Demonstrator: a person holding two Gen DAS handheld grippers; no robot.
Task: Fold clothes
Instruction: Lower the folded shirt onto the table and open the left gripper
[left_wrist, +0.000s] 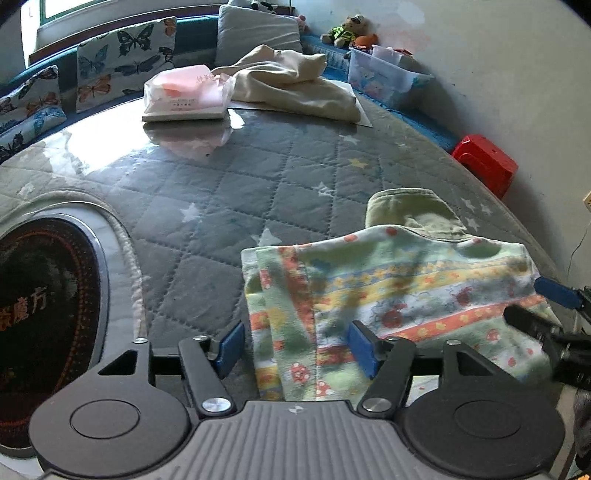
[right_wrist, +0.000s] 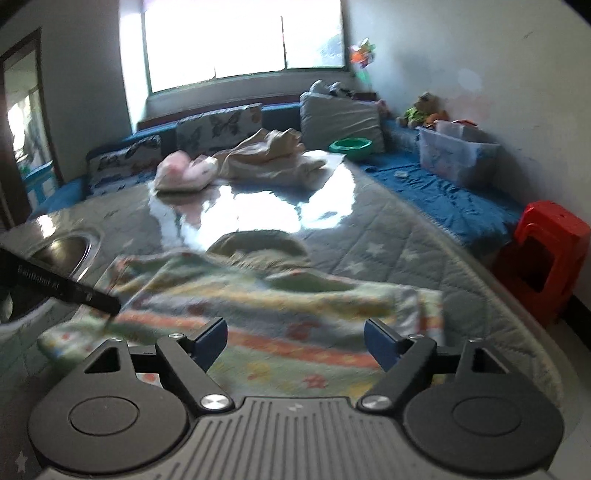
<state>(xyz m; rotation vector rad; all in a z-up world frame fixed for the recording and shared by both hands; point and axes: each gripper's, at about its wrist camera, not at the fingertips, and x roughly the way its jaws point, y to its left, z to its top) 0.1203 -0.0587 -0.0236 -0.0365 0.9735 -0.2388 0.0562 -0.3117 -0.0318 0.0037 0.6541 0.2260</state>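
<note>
A small striped, patterned garment (left_wrist: 388, 302) lies folded over on the quilted table top, with an olive green garment (left_wrist: 410, 212) partly under its far edge. My left gripper (left_wrist: 295, 347) is open, just above the garment's near left part. My right gripper (right_wrist: 295, 341) is open over the near edge of the same garment (right_wrist: 280, 317); the olive garment (right_wrist: 258, 243) lies beyond. The right gripper's fingers (left_wrist: 554, 295) show at the right edge of the left wrist view. The left gripper's finger (right_wrist: 66, 288) shows at the left of the right wrist view.
A cream garment (left_wrist: 295, 85) and a pink plastic-wrapped pack (left_wrist: 188, 94) lie at the far end. A built-in round cooktop (left_wrist: 40, 314) sits at the left. A red stool (left_wrist: 484, 162), a clear storage box (left_wrist: 384, 77) and cushions surround the table.
</note>
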